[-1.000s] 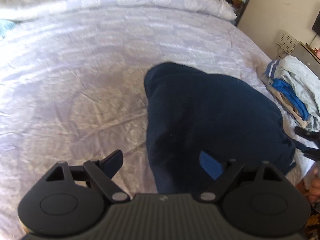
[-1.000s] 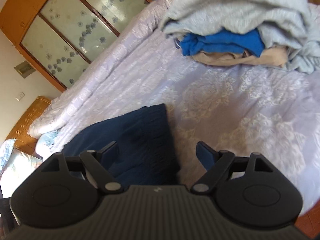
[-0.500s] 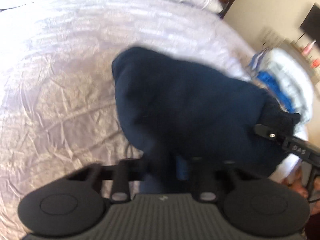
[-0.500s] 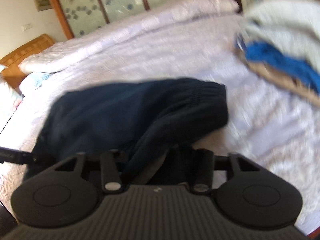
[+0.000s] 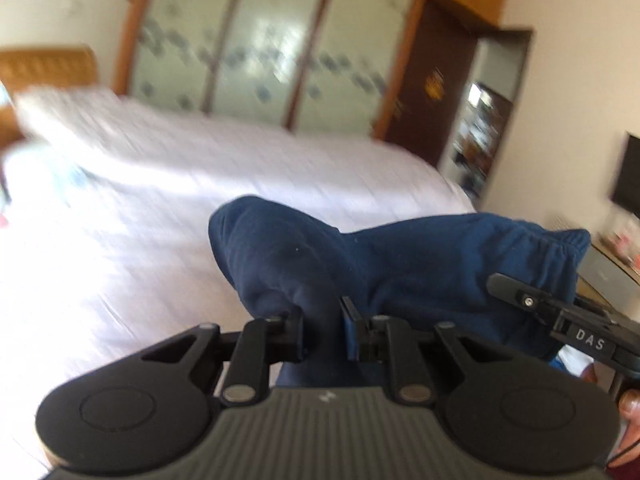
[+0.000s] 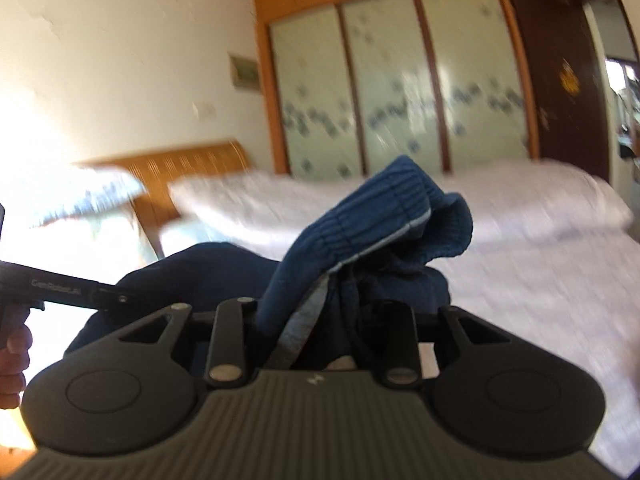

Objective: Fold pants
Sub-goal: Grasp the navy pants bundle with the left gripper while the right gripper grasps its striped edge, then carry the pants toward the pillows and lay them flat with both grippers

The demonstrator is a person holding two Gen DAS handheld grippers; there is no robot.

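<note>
My left gripper (image 5: 323,330) is clamped on a fold of the navy pants (image 5: 400,264), held up above the bed (image 5: 160,208). My right gripper (image 6: 316,320) is closing on their bunched ribbed waistband (image 6: 384,208), cloth between its jaws.

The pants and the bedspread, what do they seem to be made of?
Pants: soft navy knit, probably cotton fleece; the ribbed, gathered waistband and matte, bunching folds suggest sweatpants. Bedspread: pale lilac cloth, maybe satin or polyester given its faint sheen; blur leaves the weave unclear.
</note>
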